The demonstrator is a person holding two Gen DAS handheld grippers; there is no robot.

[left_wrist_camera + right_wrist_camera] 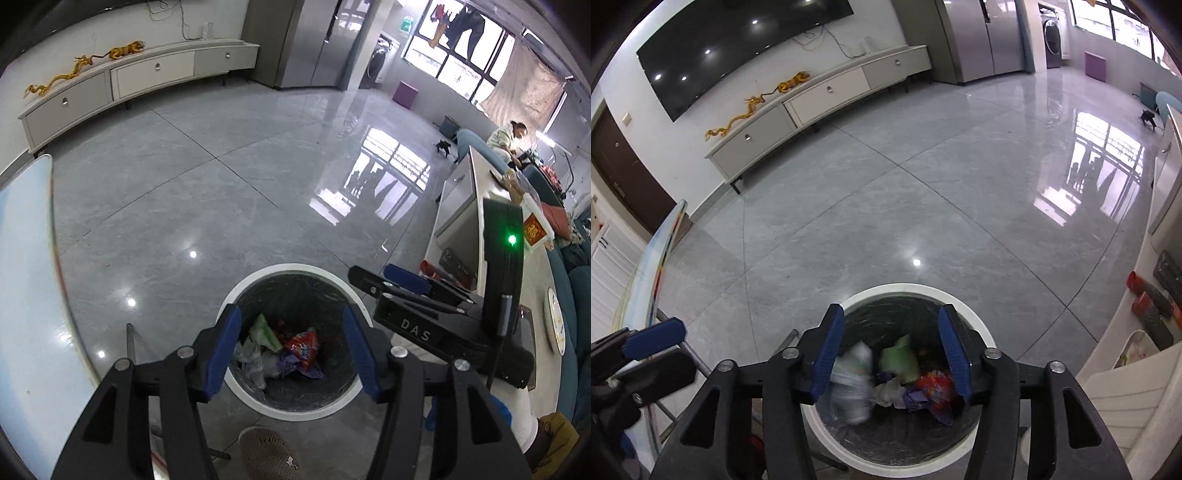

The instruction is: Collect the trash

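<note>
You are over the bin (295, 273) with both grippers, and from the look of it the drop is the step in hand. Keep each tool centred above the dark liner, not the white rim, so nothing glances off onto the floor (207, 177). Before you go for more, glance at the table (1123, 373) at 3 o'clock in the right view, where red items (1137, 282) lie (whether they are trash, I cannot say).

The left gripper (291, 354) stands wide apart, blue pads (221, 354) framing the bin mouth, with nothing between them and nothing touched. The right gripper (892, 356) is spread just as wide and also empty. In its view a pale bag (851, 384) at 7 o'clock inside the bin is blurred, so it may be falling; I cannot tell for sure.

The trash sits at the bin's bottom: a green wrapper (264, 330), a red packet (304, 347) at about 4 o'clock of it, and purple scraps (916, 398) beside that. The bin stands on the floor at 6 o'clock in both views, with a slipper (267, 452) just below it in the left one.
</note>
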